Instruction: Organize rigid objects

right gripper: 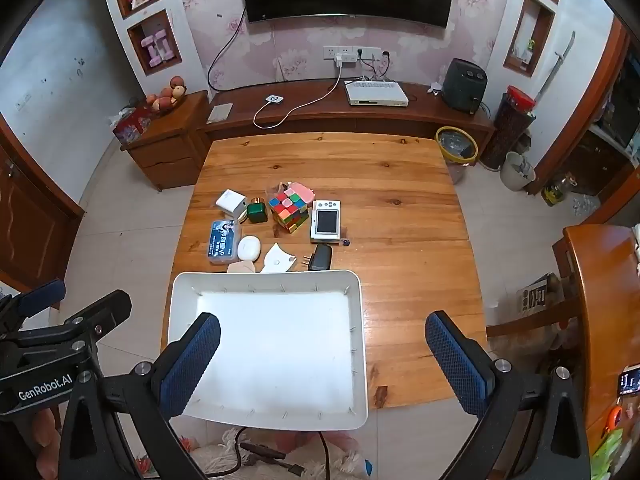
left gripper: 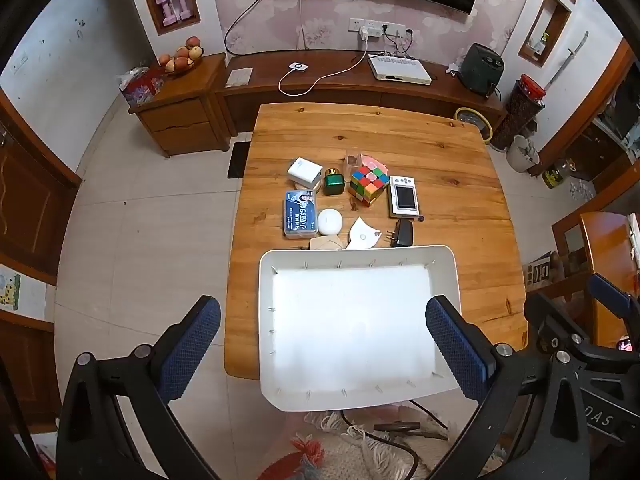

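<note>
Both claws hang above the near end of a wooden tabletop (left gripper: pixel 400 136), tilted steeply downward, and neither one touches or carries anything. The left claw (left gripper: pixel 323 350) has its blue-padded fingers (left gripper: pixel 188 352) spread wide, with a white tray (left gripper: pixel 360 254) showing between them. The right claw (right gripper: pixel 323 362) is spread just as wide, its left finger over the tray's near left part and its right finger over bare wood. The tray sits at the near edge of the tabletop, its near rim jutting past the edge, and nothing lies in it. The things to be sorted lie in a loose cluster just beyond the tray's far rim. In the far row, from left to right, are a small white box (left gripper: pixel 305 171), a green jar with a gold cap (left gripper: pixel 333 182), a colour cube (left gripper: pixel 368 184) with a pink item (left gripper: pixel 376 162) behind it, and a small white device with a dark screen (left gripper: pixel 404 200). Nearer the tray are a blue flat box (left gripper: pixel 300 214), a round white case (left gripper: pixel 329 222) just beside it, a white angular piece (left gripper: pixel 363 235) and a black plug adapter (left gripper: pixel 403 233), the last two close to the tray's far rim. A beige flat piece (left gripper: pixel 326 243) lies right at that rim too.
</note>
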The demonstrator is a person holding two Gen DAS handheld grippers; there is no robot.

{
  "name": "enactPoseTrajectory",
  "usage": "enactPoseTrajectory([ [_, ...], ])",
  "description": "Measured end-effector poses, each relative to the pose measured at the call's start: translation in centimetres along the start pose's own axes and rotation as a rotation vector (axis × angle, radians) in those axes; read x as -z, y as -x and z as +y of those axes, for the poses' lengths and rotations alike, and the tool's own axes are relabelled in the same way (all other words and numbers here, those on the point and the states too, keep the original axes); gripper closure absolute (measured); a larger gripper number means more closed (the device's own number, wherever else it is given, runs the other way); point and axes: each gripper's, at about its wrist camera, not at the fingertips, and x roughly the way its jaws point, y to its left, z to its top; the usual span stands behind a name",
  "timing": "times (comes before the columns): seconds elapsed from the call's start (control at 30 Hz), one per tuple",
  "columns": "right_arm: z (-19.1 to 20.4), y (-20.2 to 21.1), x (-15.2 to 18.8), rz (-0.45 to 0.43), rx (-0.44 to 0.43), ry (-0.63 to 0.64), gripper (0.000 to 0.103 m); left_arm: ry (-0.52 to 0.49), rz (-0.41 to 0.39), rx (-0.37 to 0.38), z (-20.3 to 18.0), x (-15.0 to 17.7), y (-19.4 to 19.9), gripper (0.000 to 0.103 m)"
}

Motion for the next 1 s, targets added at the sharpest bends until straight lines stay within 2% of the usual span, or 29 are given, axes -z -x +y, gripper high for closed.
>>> enactPoseTrajectory([
  [1.0,0.12,-0.26,-0.15,0.002,-0.011,-0.005,0.000,-0.006,0.001,-0.008,0.60,-0.54,0.12,0.001],
])
